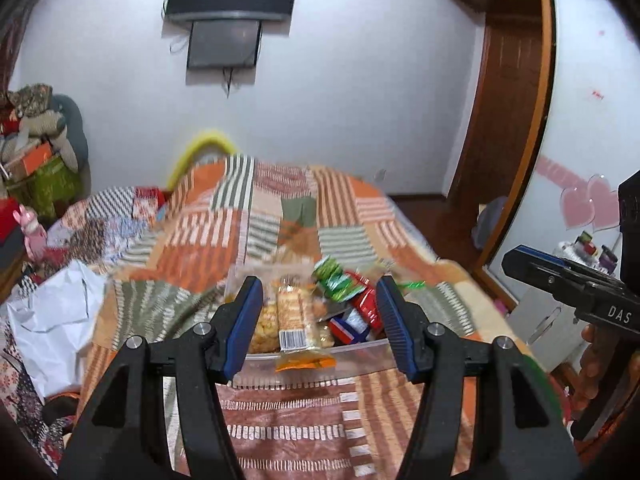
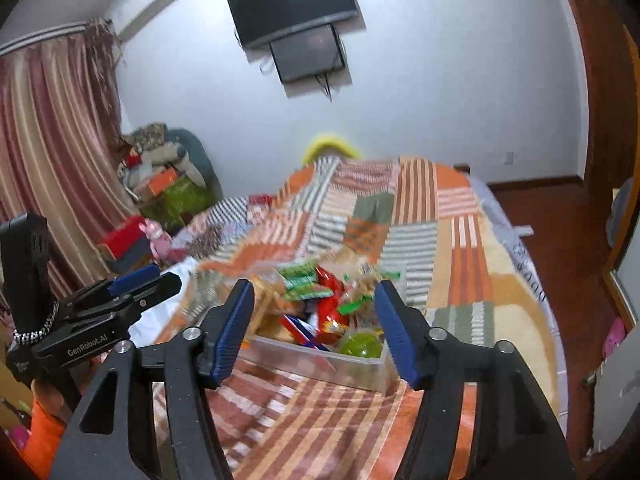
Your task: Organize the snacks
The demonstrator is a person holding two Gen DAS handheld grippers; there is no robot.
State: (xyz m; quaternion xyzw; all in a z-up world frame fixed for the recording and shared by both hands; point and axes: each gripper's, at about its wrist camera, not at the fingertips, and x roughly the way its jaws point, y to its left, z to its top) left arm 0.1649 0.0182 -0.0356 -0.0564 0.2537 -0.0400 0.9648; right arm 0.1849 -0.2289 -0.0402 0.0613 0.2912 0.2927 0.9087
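Observation:
A clear plastic container [image 1: 360, 347] [image 2: 352, 372] sits on the patchwork bedspread [image 1: 288, 420], heaped with snack packets. In the left wrist view I make out a see-through bar packet with a barcode [image 1: 294, 320], a green packet [image 1: 332, 280] and a red packet [image 1: 366, 304]. The right wrist view adds a round green item [image 2: 360, 345] in the near corner. My left gripper [image 1: 318, 292] hovers in front of and above the container, open, nothing between its blue pads. My right gripper [image 2: 314, 292] hangs likewise over the box, open and empty. Each gripper shows at the edge of the other's view.
A crumpled white bag [image 1: 52, 312] lies on the bed's left side. Boxes and cloth are piled on a chair [image 1: 36, 152] by the curtain [image 2: 48, 140]. A wooden wardrobe [image 1: 512, 120] stands on the right, with bare floor [image 2: 560, 220] beside the bed.

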